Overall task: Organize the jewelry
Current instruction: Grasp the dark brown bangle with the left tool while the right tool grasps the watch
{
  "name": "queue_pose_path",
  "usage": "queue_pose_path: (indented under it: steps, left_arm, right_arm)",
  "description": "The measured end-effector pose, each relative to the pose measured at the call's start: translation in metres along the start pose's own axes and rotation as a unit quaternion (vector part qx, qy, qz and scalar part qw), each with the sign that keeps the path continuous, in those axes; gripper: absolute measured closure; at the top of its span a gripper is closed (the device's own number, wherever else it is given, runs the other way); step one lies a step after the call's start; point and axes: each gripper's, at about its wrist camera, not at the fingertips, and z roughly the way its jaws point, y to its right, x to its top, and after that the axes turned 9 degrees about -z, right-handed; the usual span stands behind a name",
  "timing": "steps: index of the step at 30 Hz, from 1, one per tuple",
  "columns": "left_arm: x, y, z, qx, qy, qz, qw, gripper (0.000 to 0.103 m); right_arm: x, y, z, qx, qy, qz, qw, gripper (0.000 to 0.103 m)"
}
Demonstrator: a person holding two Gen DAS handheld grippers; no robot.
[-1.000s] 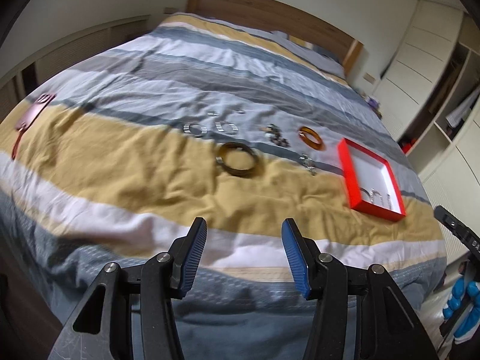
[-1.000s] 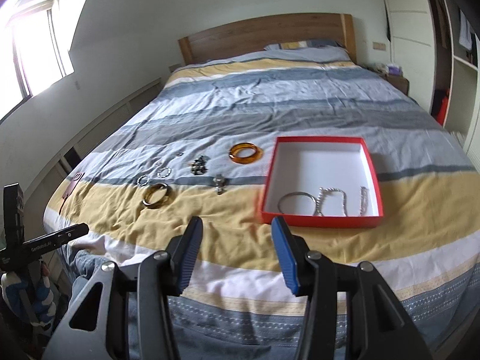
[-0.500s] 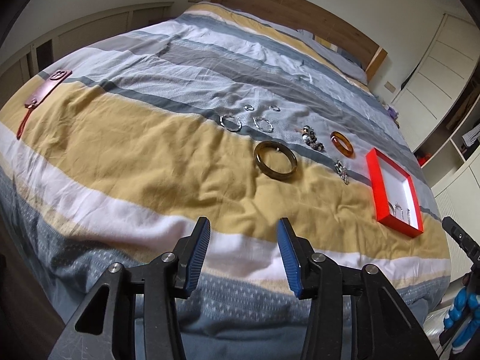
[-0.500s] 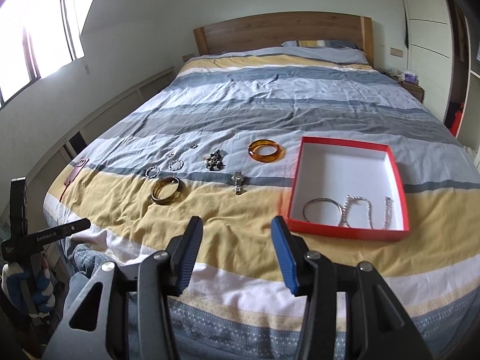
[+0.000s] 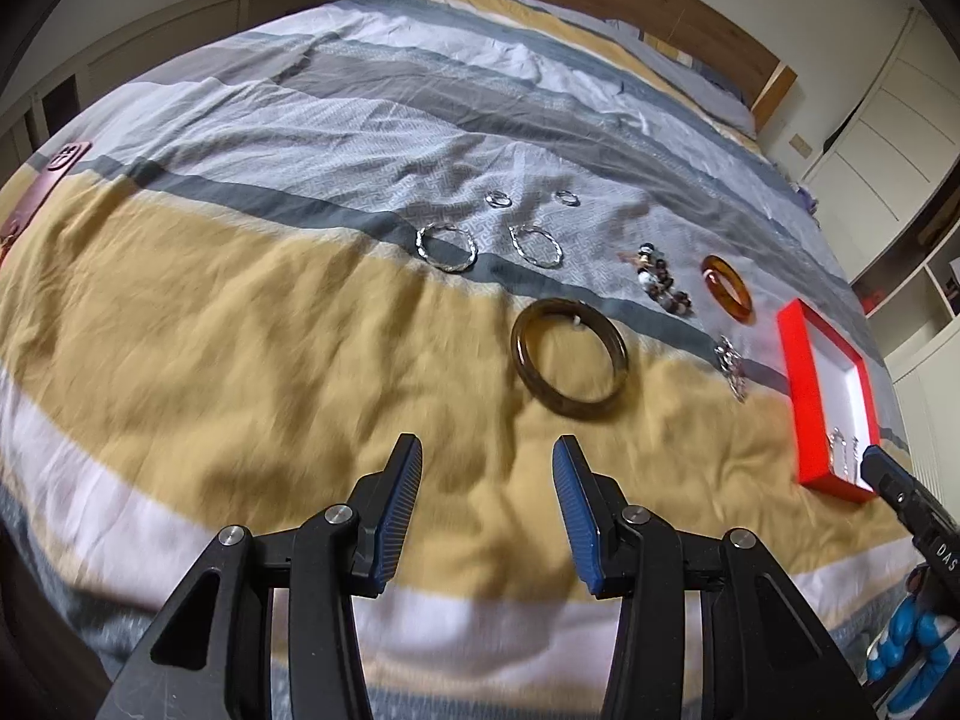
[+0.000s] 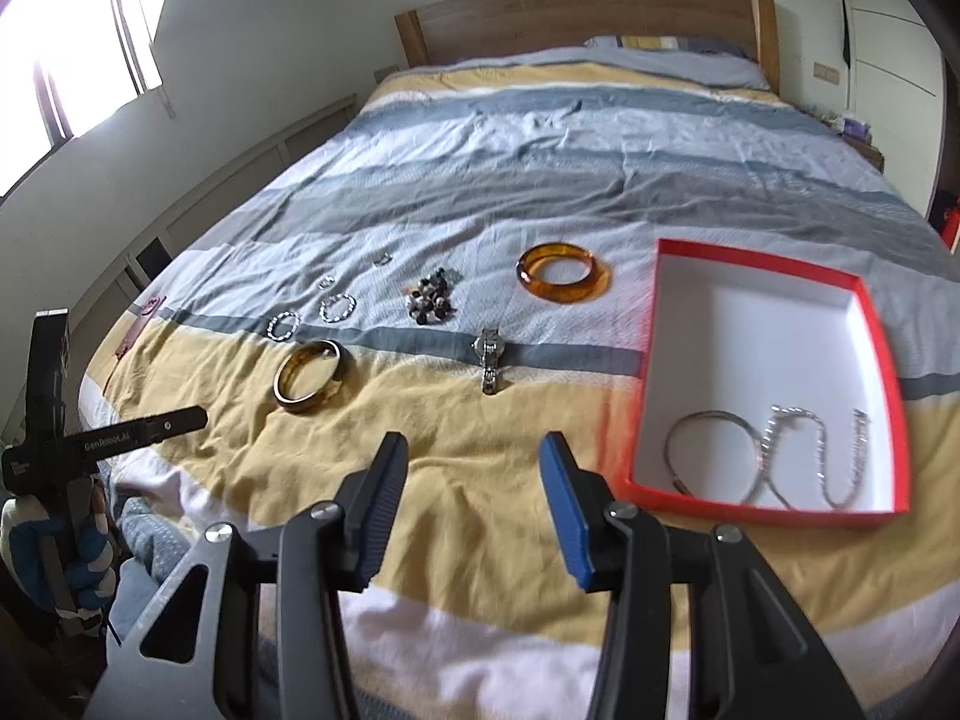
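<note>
Jewelry lies on a striped bedspread. A dark brown bangle [image 5: 570, 358] sits just ahead and right of my open, empty left gripper [image 5: 486, 507]; it also shows in the right wrist view [image 6: 312, 376]. An amber bangle [image 6: 564, 273], a bead bracelet [image 6: 431, 302], a silver watch [image 6: 490, 362] and small silver hoops [image 5: 447, 248] lie nearby. A red box [image 6: 660, 360] holds a silver bangle and chains [image 6: 804, 456]. My right gripper [image 6: 474, 501] is open and empty, left of the box.
The wooden headboard [image 6: 588, 18] stands at the far end. A pink strap-like item [image 5: 57, 171] lies at the bed's left edge. White wardrobes [image 5: 888, 138] stand on the right. The left gripper's body [image 6: 72, 438] shows in the right wrist view.
Both grippers moved forward and lower over the bed, so the jewelry looks closer. The left gripper's view has swung so the brown bangle sits nearer its fingers. Both stayed open.
</note>
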Motion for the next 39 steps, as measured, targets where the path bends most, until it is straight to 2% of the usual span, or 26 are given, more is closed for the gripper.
queue_pose_path:
  steps: [7,15,24,30,33,35,37,39]
  left_arm:
    - [0.025,0.011,0.041,0.004,-0.016,0.008,0.9998,0.059]
    - [0.038,0.013,0.07,0.002,-0.028,0.012,0.9995,0.059]
    - [0.04,0.012,0.086,0.005,-0.038,0.022,0.999,0.069]
    - [0.038,0.024,0.096,0.029,-0.049,0.058,0.9967,0.073]
    - [0.038,0.03,0.1,0.04,-0.051,0.075,0.9951,0.077]
    - [0.037,0.035,0.101,0.038,-0.052,0.082,0.9945,0.09]
    - [0.037,0.039,0.101,0.038,-0.051,0.085,0.9943,0.094]
    - [0.035,0.042,0.1,0.041,-0.046,0.088,0.9942,0.094]
  right_arm:
    - [0.02,0.004,0.046,0.004,-0.017,-0.003,1.0,0.064]
    - [0.038,0.01,0.094,0.01,-0.033,0.007,0.999,0.065]
    - [0.048,0.016,0.132,0.006,-0.055,0.018,0.998,0.065]
    - [0.045,0.011,0.15,0.001,-0.069,0.01,0.998,0.065]
    - [0.044,0.012,0.154,-0.001,-0.068,0.009,0.998,0.068]
    - [0.044,0.013,0.155,-0.002,-0.067,0.009,0.998,0.076]
    - [0.045,0.014,0.155,0.002,-0.067,0.009,0.998,0.08]
    - [0.045,0.013,0.153,0.003,-0.066,0.004,0.998,0.08]
